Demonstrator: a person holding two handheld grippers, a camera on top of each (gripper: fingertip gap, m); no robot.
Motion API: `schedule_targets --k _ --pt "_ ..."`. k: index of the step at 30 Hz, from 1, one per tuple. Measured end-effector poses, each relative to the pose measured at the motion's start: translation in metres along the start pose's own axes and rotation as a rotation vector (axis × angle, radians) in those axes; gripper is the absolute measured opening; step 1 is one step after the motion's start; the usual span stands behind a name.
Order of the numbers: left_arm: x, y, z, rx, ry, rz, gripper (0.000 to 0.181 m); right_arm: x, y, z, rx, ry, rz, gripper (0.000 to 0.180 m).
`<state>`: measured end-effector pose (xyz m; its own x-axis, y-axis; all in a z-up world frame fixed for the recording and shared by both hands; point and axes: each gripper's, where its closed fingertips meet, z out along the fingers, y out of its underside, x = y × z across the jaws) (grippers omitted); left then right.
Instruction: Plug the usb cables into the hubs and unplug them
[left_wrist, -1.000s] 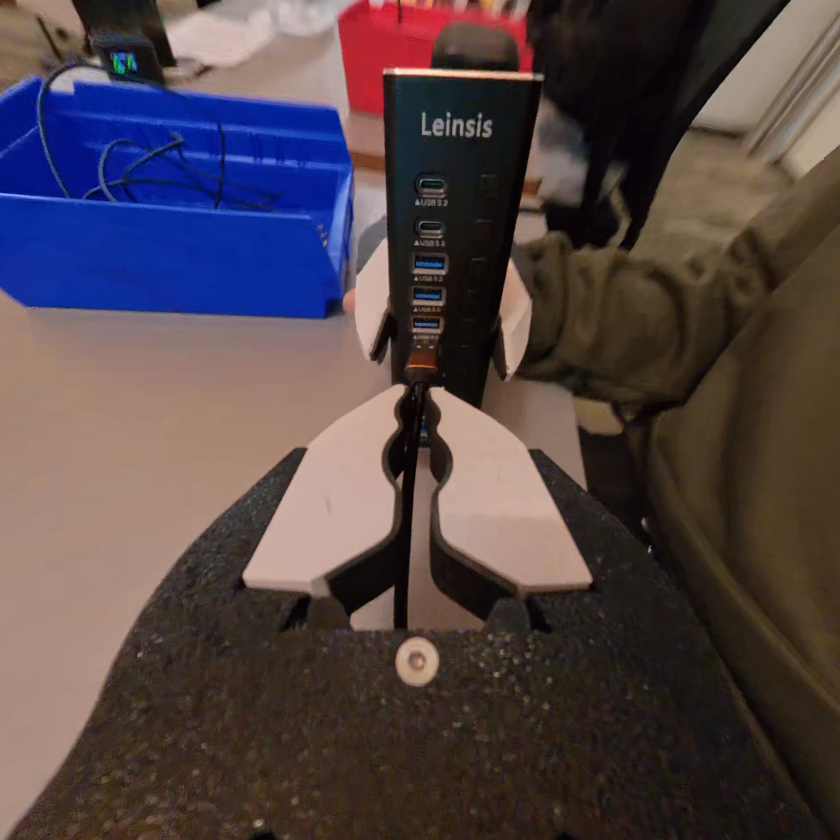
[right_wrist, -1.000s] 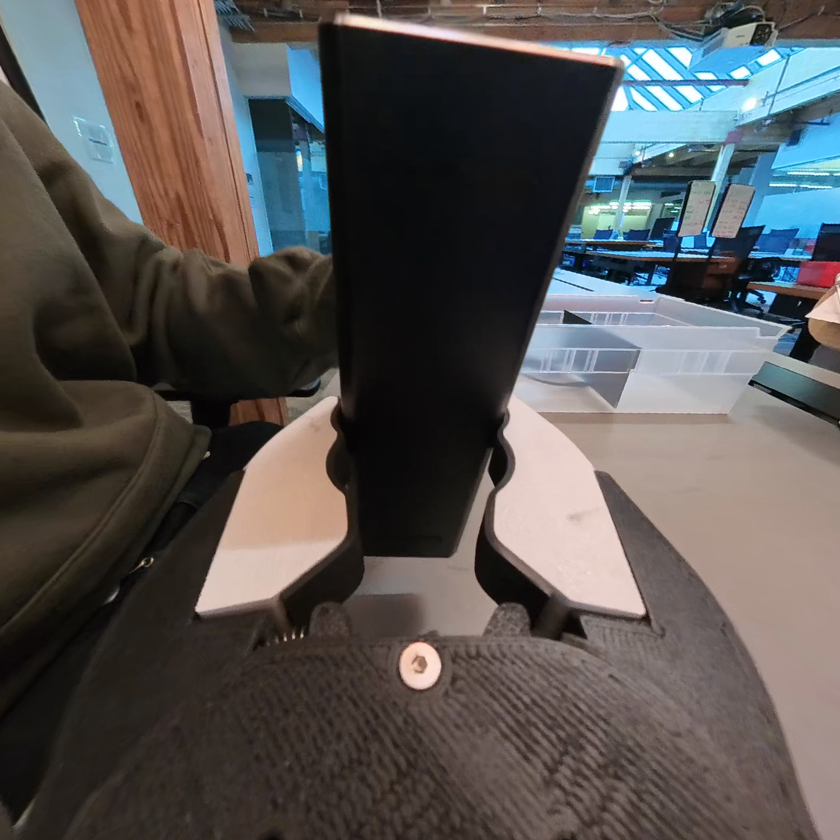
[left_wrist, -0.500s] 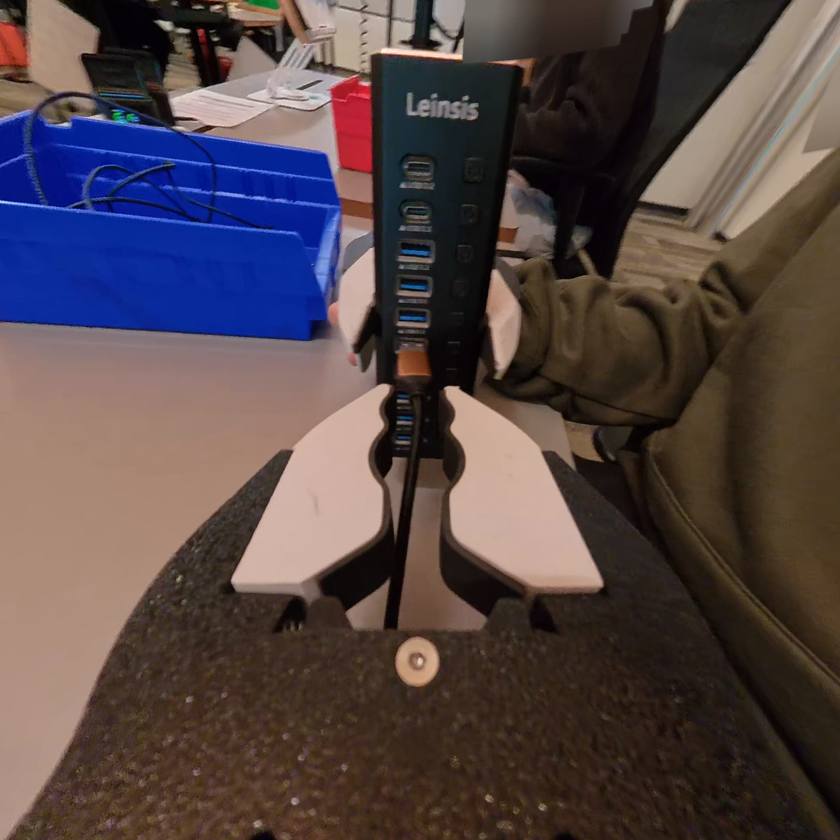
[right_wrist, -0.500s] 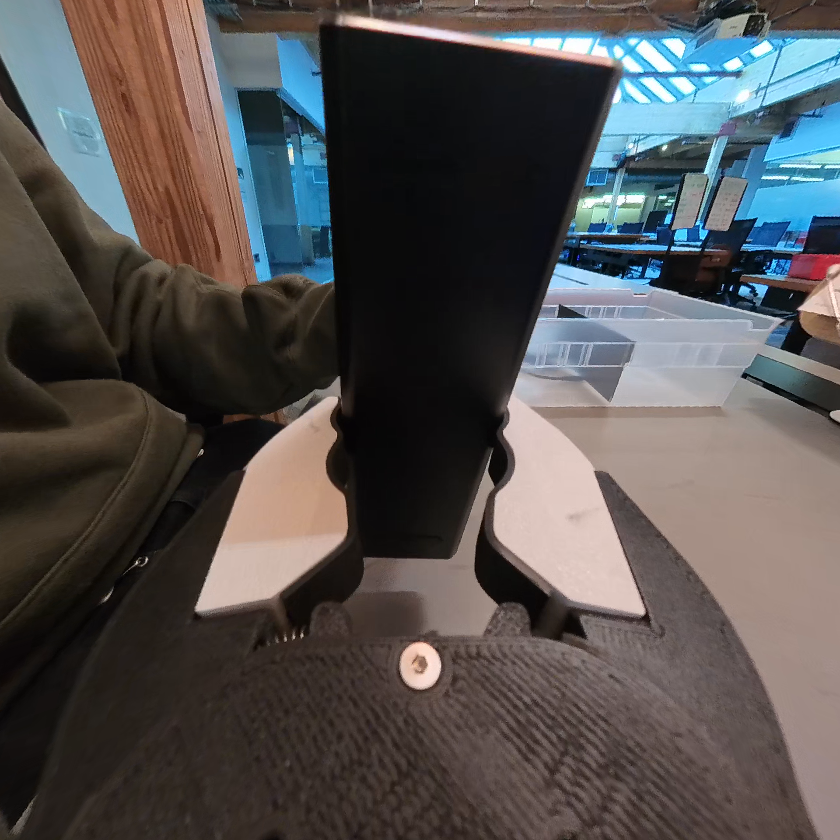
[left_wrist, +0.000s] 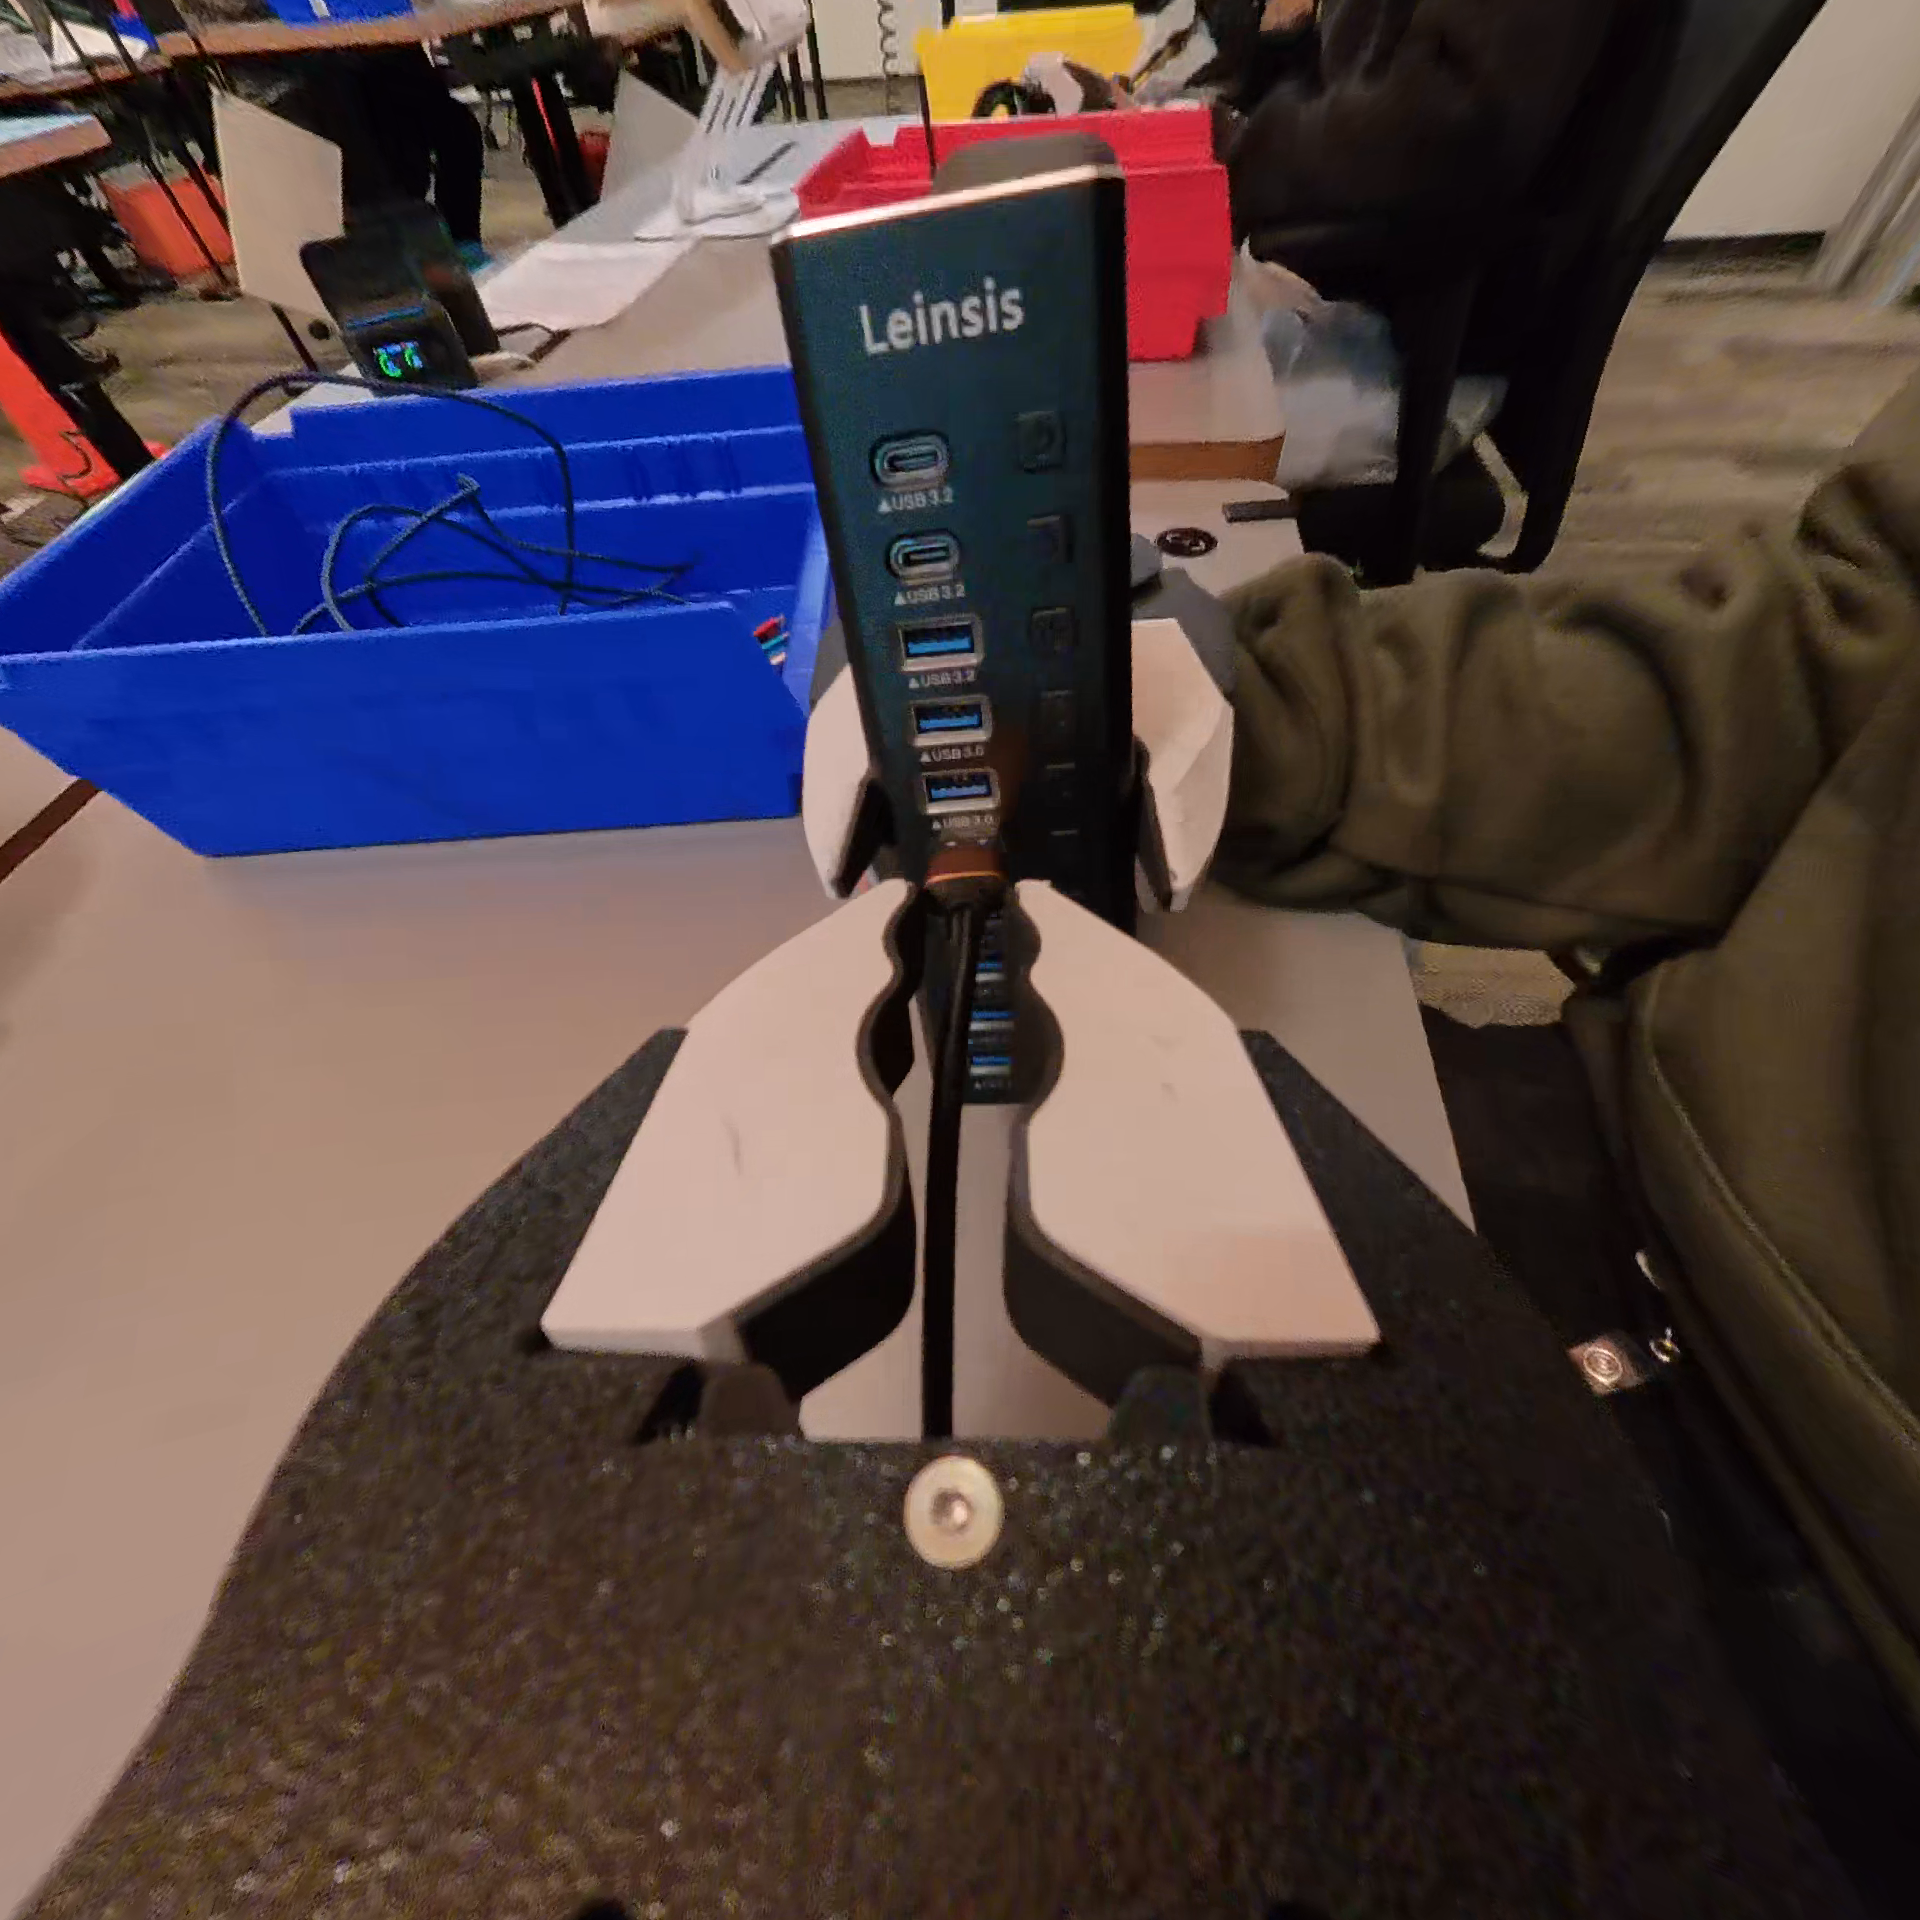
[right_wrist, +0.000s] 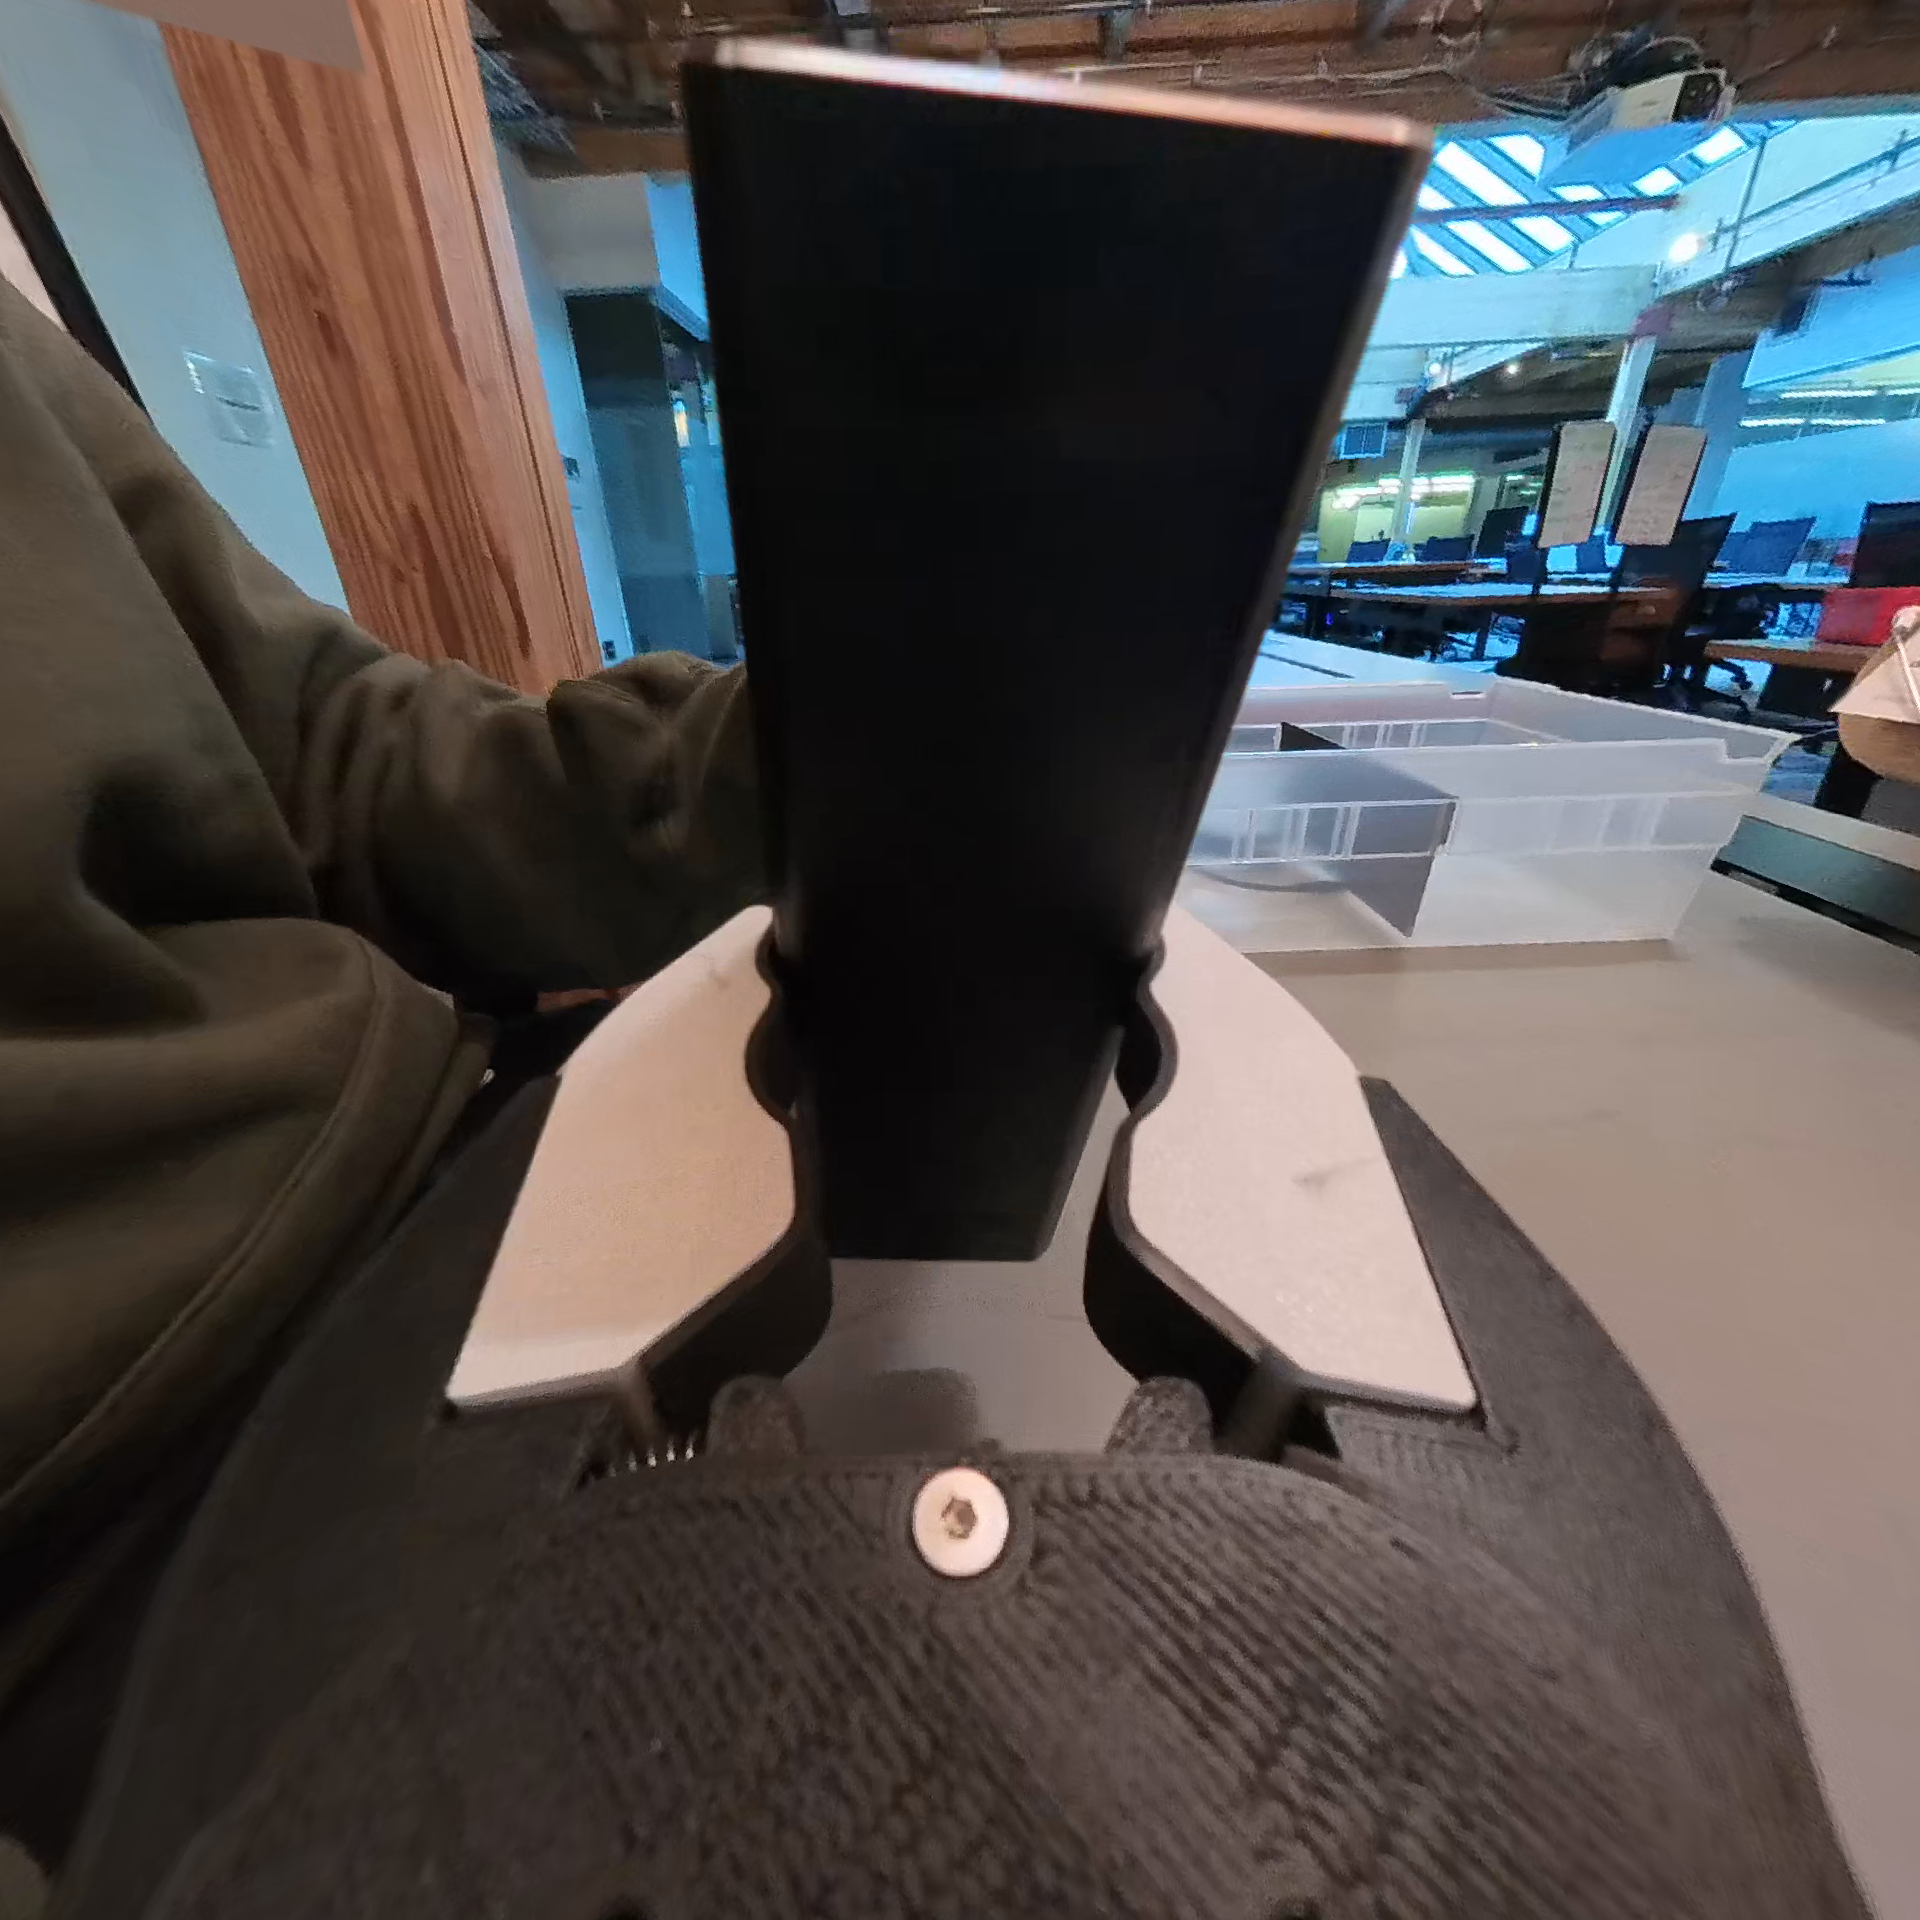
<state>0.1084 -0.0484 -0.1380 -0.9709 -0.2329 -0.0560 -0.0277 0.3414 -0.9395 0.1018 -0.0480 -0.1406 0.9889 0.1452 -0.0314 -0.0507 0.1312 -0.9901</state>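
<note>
Change: since half a second ago the left wrist view has shifted, so the hub sits larger and leans slightly left, and a yellow bin has come into sight far behind; the grips look unchanged.
Hub: the black USB hub stands upright on the desk, port face toward the left wrist view, plain back toward the right wrist view.
Right tool: the right tool is closed on the hub's lower sides, one finger against each side edge; it also shows behind the hub.
Left tool: the left tool has its fingertips nearly together around the black USB cable just behind the plug.
Plug: the orange-collared plug is at a port in the lower half of the hub's column; how deep it sits cannot be told.
Cable run: straight back between the fingers to the tool body.
Left side: a blue bin holding loose cables stands near the hub, with open desk in front of it.
Right side: the desk edge runs close by the hub, beside a person's olive sleeve.
Beyond: a clear bin stands well apart, bare desk before it.
</note>
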Motion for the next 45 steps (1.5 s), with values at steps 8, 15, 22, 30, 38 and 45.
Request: schedule_targets --k 8,15,22,30,38,45 --pt "-0.003 0.013 0.005 -0.102 0.003 0.007 0.013 0.002 0.003 0.002 -0.025 0.007 0.008 0.061" --pt "-0.002 0.028 0.019 -0.11 -0.024 -0.05 0.014 0.002 -0.001 -0.001 0.004 -0.002 0.012 0.061" --pt "-0.011 0.008 -0.004 0.098 -0.078 -0.081 0.041 0.005 0.004 0.002 -0.034 0.017 -0.005 0.06" --pt "0.015 -0.035 -0.004 0.128 -0.001 0.104 0.077 0.013 -0.005 -0.005 0.038 0.061 0.002 0.061" --pt "-0.005 -0.057 0.022 0.203 -0.052 0.057 0.061 0.009 0.002 0.0 -0.017 0.045 -0.01 0.06" --pt "-0.003 -0.054 0.025 0.098 -0.025 0.058 0.054 0.013 0.004 0.004 -0.031 0.072 -0.025 0.06"
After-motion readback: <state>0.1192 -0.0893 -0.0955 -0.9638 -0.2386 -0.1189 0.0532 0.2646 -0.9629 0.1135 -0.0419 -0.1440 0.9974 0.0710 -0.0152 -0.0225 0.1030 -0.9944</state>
